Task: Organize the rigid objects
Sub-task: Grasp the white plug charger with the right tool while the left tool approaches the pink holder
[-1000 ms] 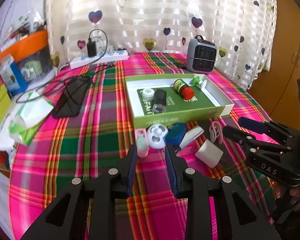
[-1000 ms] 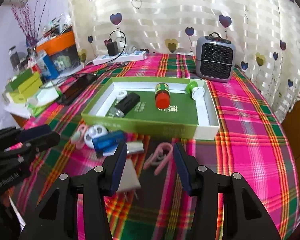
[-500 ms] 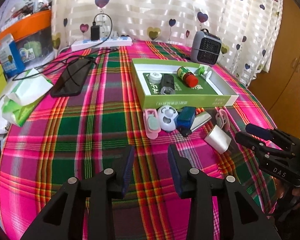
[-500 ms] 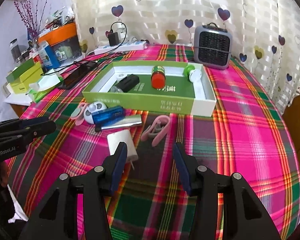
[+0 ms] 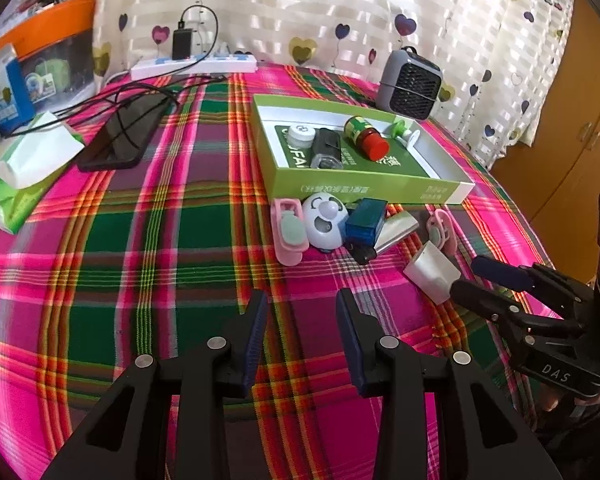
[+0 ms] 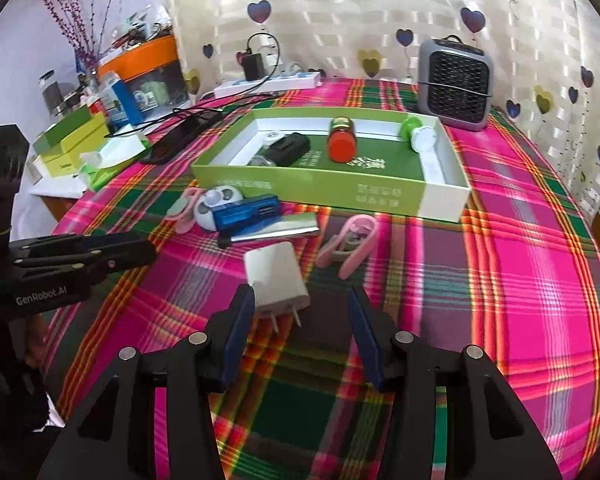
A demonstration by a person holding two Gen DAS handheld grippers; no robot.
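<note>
A green box tray (image 5: 364,192) (image 6: 312,188) holds a red-capped bottle (image 6: 342,140), a black device (image 6: 290,148), a small white jar (image 5: 302,134) and a green-and-white piece (image 6: 416,134). In front of it lie a pink clip (image 5: 288,232), a white round gadget (image 5: 326,220), a blue box (image 6: 246,214), a silver bar (image 6: 284,230), a second pink clip (image 6: 352,244) and a white charger plug (image 6: 276,278). My right gripper (image 6: 300,293) is open, with the plug's prongs just inside its fingertips and untouched. My left gripper (image 5: 300,300) is open over bare cloth, short of the pile.
A grey heater (image 5: 414,88) stands behind the tray. At the left lie a black phone (image 5: 124,136) with cables, a power strip (image 5: 192,66) and a tissue pack (image 5: 24,160). Boxes and an orange-lidded bin crowd the far left. The round table's edge drops off at the right.
The left gripper's jaws have spread wider and it has drawn back from the pile. The right gripper has pulled back, so the plug now lies at its fingertips instead of beside its left finger.
</note>
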